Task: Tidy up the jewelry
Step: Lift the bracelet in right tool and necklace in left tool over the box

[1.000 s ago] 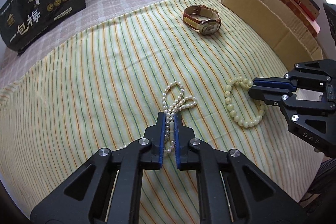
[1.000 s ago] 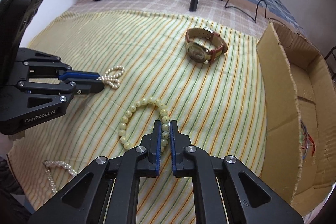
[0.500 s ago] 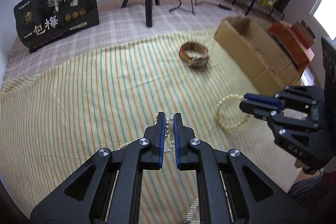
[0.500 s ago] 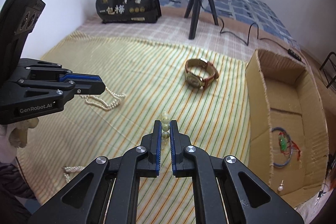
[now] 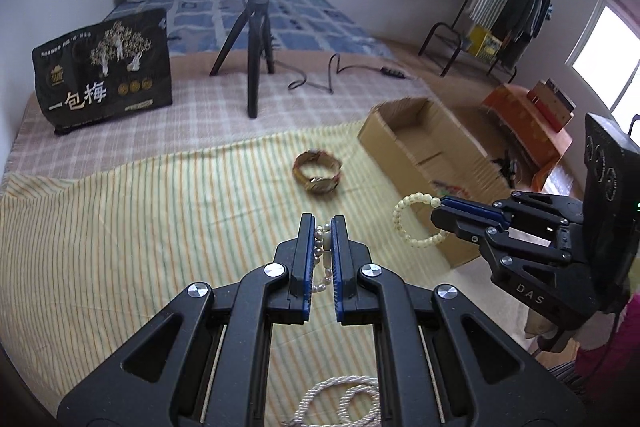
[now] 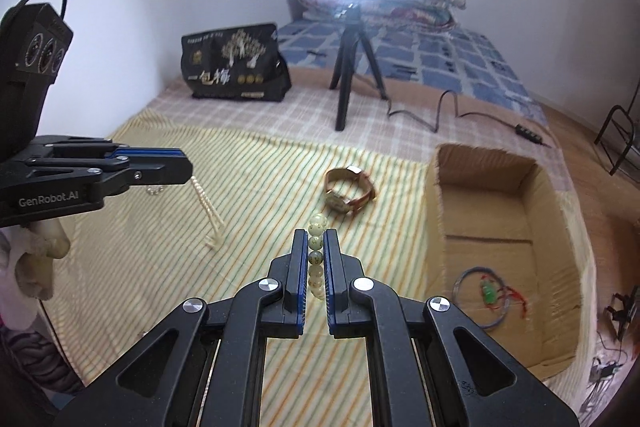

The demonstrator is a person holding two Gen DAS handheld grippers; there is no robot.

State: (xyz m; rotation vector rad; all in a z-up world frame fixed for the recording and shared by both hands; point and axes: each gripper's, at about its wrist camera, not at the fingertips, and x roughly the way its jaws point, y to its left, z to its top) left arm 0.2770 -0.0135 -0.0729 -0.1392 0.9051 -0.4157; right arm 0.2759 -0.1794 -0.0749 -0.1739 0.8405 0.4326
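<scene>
Pearls [image 5: 322, 245] in L hand-held gripper [image 5: 322, 227] (pinched tight)

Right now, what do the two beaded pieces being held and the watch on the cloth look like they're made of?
Pale bracelet: glossy, yellowish-green, translucent round beads, possibly jade or glass. White strand: small, lustrous beads, pearl-like; real or imitation can't be told. Watch: tan-brown strap, seemingly leather, with a gold-toned metallic case.

Left tongs [image 5: 323, 223] and right tongs [image 6: 316, 237] both raised, jaws clamped, each holding beads.
</scene>
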